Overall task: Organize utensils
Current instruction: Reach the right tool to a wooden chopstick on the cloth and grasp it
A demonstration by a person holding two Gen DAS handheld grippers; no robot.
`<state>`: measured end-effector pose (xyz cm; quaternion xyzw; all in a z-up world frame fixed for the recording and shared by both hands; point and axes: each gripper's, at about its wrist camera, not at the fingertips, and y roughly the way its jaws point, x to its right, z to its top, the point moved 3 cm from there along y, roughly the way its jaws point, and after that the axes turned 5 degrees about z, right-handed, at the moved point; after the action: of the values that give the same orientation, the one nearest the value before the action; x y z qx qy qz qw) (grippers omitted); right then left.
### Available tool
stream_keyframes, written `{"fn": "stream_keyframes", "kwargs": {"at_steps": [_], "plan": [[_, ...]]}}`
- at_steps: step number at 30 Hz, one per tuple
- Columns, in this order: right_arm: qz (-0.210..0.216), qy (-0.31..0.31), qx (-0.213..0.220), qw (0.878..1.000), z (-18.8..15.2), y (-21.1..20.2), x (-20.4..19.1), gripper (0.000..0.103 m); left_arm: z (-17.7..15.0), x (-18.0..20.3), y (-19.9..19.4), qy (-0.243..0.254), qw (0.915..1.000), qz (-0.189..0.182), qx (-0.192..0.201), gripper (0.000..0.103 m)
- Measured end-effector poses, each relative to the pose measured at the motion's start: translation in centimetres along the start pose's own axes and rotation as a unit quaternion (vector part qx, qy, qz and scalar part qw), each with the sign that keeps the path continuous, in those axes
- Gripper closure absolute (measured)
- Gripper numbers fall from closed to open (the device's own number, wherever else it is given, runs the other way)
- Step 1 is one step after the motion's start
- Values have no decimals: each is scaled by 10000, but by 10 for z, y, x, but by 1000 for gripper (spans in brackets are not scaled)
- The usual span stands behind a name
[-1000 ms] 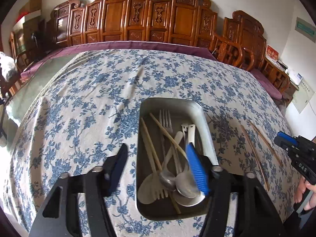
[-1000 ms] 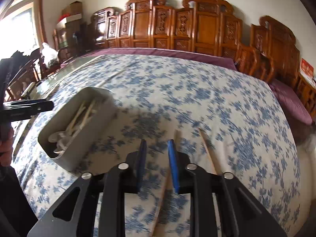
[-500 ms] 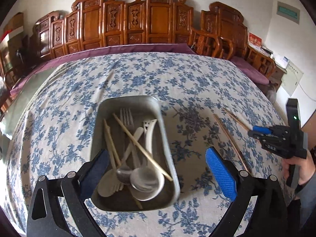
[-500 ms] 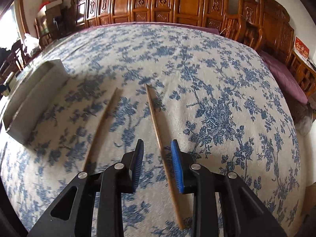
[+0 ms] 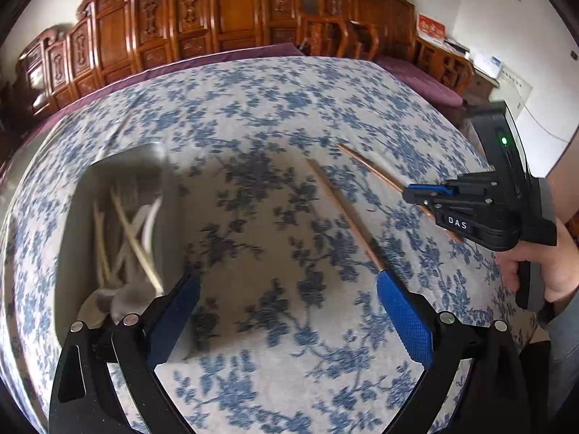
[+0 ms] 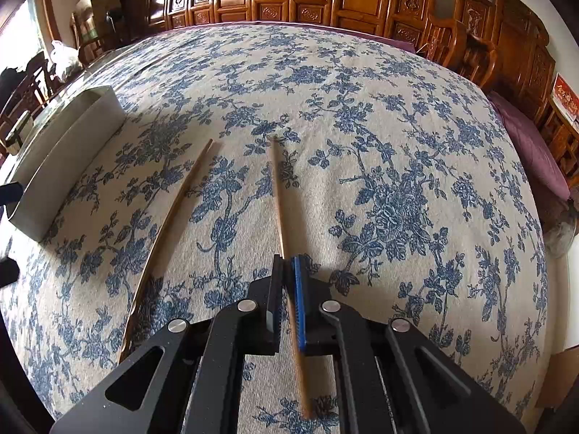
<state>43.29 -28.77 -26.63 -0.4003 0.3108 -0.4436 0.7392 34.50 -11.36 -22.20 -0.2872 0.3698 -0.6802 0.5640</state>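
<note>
In the left wrist view, the left gripper (image 5: 286, 316) is seen with its blue-padded fingers (image 5: 405, 320) spread wide and nothing between them, above a blue-and-white floral tablecloth (image 5: 260, 108). A rectangular grey metal tray (image 5: 170, 195) is seen at the left, blurred; pale spoons and light wooden chopsticks (image 5: 135, 242) are piled inside it. Two loose brown wooden chopsticks lie on the cloth to the right of the tray. The nearer chopstick (image 5: 343, 213) runs diagonally, and its near end is hidden behind the right-hand blue pad. The farther chopstick (image 5: 369, 168) passes into the tip of the right gripper (image 5: 410, 195), a black tool marked "DAS" that is held in the person's right hand (image 5: 542, 267). Carved wooden chairs (image 5: 231, 11) are lined along the far edge of the table.

In the right wrist view, the right gripper (image 6: 287, 278) is seen with its fingers drawn close together around the farther chopstick (image 6: 278, 195), the shaft being clamped between a black pad and a blue pad. The stick lies flat on the floral cloth (image 6: 380, 126), pointing away from the camera, with its rear end sticking out behind the pads. The nearer chopstick (image 6: 170, 220) lies apart to the left, untouched. The grey tray (image 6: 68, 152) is seen at the far left edge; its contents are hidden by its wall.
</note>
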Motion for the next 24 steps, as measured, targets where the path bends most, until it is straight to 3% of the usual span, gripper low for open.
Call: {"fn": "stream_keyframes", "kwargs": {"at_steps": [8, 13, 17, 20, 24], "plan": [[147, 260, 98, 9995, -3, -6, 9, 97, 9, 36, 30, 163, 9995, -102, -244, 9], [226, 359, 204, 9989, -2, -12, 13, 97, 14, 56, 53, 277, 9987, -87, -415, 26], [273, 401, 257, 9985, -1, -15, 15, 97, 14, 66, 69, 207, 9970, -263, -694, 46], [280, 446, 304, 9982, 0, -17, 17, 97, 13, 71, 71, 347, 9974, -105, -617, 48], [293, 422, 307, 9982, 1, -18, 15, 97, 11, 70, 69, 442, 9976, 48, -524, 69]]}}
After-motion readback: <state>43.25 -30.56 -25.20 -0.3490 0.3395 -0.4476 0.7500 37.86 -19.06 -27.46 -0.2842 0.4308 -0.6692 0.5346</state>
